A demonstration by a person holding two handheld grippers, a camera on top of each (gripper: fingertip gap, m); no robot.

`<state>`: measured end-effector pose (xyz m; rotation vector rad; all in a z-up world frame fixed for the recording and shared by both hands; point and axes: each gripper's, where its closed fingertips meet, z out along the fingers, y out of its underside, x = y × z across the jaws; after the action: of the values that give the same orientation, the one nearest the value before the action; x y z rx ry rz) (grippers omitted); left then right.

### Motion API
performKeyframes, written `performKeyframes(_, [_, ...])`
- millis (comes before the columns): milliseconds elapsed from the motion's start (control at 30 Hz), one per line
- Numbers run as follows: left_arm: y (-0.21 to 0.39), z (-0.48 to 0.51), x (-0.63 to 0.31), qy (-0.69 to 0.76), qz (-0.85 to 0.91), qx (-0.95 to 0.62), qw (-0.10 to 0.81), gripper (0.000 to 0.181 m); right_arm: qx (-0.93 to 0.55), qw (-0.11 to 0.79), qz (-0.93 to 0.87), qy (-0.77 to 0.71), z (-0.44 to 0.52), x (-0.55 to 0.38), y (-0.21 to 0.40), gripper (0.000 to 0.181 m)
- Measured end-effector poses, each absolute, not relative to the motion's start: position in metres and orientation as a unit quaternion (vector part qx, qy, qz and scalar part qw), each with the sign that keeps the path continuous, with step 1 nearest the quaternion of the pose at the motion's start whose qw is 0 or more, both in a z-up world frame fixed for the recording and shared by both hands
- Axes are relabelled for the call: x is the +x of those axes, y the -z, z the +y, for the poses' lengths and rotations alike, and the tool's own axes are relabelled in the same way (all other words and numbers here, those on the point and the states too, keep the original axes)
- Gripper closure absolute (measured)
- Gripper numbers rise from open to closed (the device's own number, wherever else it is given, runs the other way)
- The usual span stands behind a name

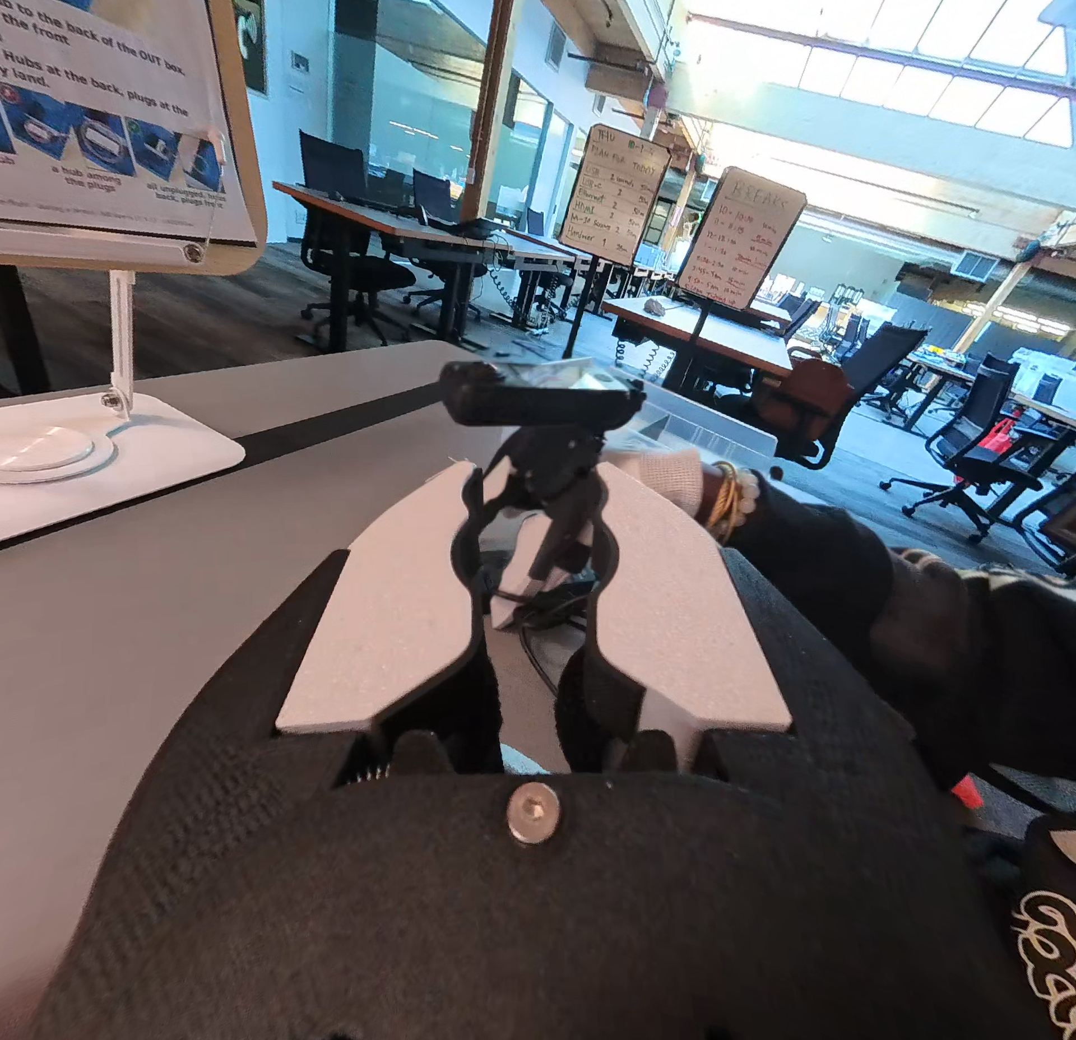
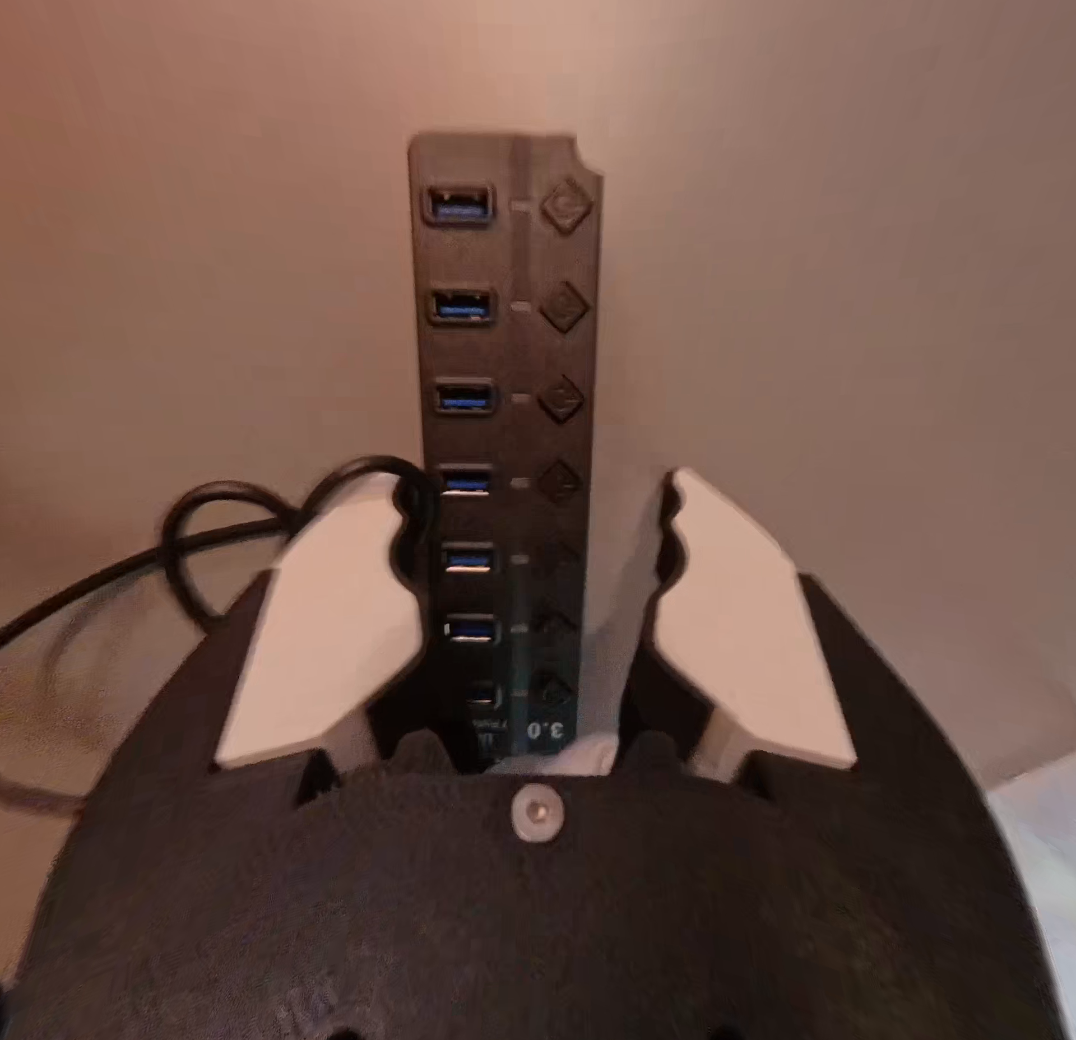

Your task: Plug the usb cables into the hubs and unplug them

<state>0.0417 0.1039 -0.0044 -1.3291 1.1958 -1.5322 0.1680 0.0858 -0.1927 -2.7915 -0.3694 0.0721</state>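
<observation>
Beside hub (image 2: 505, 406), looped black cable (image 2: 192, 537).

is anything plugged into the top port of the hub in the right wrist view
No, the top port of the black hub shows its bare blue insert, with no plug in it.

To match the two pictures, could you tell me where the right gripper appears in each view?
Left wrist view: right gripper centre, beyond the left gripper's fingers.
Right wrist view: right gripper bottom, open around the USB hub.
Shared landmark: the black cable.

Black hub (image 2: 505, 406), blue ports (image 2: 458, 204), black cable (image 2: 192, 537)
</observation>
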Motion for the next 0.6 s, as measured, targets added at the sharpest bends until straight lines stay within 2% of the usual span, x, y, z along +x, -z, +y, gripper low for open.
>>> performKeyframes(67, [0.007,0.103,0.042,0.600,0.473,-0.524,0.377,0.147,-0.975,0.170,-0.144,-0.025,0.095,0.164,0.192,0.104])
performKeyframes(100, [0.008,0.103,0.043,0.600,0.474,-0.526,0.372,0.147,-0.973,0.173,-0.154,-0.026,0.098,0.162,0.191,0.120])
performKeyframes(133, [0.008,0.103,0.043,0.601,0.474,-0.526,0.371,0.147,-0.970,0.182,-0.163,-0.023,0.101,0.159,0.190,0.128])
performKeyframes(267, [0.007,0.104,0.042,0.598,0.472,-0.527,0.376,0.149,-0.956,0.233,-0.171,-0.052,0.106,0.151,0.187,0.128])
performKeyframes(367, [0.005,0.108,0.041,0.596,0.461,-0.529,0.391,0.151,-0.921,0.329,-0.168,-0.126,0.110,0.138,0.158,0.128])
performKeyframes(533, [0.007,0.115,0.041,0.588,0.449,-0.536,0.407,0.151,-0.791,0.549,-0.161,-0.217,0.107,0.129,0.050,0.128])
performKeyframes(600, [0.010,0.116,0.043,0.586,0.449,-0.539,0.405,0.151,-0.749,0.611,-0.148,-0.211,0.098,0.138,0.011,0.128])
